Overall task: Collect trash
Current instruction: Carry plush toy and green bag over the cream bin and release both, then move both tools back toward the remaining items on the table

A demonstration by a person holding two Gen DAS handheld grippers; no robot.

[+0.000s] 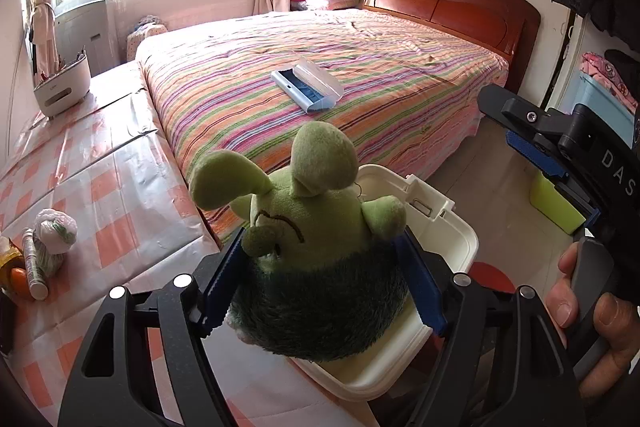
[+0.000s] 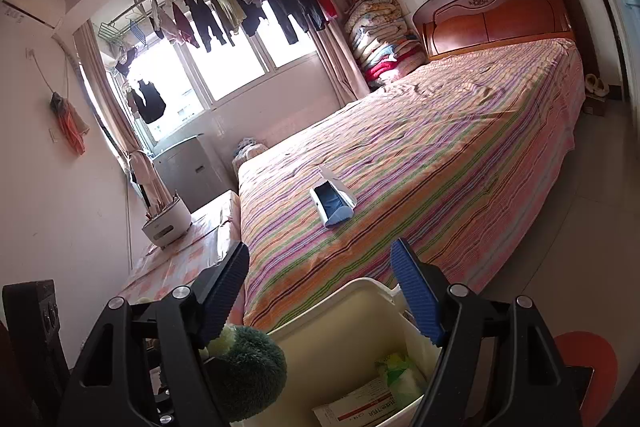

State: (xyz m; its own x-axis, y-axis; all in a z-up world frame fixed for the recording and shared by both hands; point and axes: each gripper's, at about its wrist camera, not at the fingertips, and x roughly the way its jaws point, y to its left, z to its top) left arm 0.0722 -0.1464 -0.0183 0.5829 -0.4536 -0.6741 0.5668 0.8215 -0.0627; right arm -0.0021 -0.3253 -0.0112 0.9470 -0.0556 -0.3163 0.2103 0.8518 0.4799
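A green plush toy (image 1: 316, 227) with long ears hangs over an open white bin (image 1: 460, 239). My left gripper (image 1: 322, 233) is shut on it, a blue pad pressed into each side of its dark green body. In the right wrist view the plush (image 2: 248, 367) shows at the bin's (image 2: 360, 285) left rim. A paper packet (image 2: 360, 411) and a green-white wrapper (image 2: 400, 371) lie inside the bin. My right gripper (image 2: 320, 247) is open above the bin with nothing between its fingers. It also shows at the right edge as the right gripper (image 1: 508, 123), held by a hand (image 1: 592, 311).
The checked table (image 1: 120, 195) on the left carries a knotted plastic bag (image 1: 54, 231), a tube (image 1: 34, 267) and a white holder (image 1: 62, 87). A blue-white case (image 1: 308, 87) lies on the striped bed (image 1: 400, 75). A yellow-green box (image 1: 556, 207) and a red stool (image 2: 588, 359) stand on the floor.
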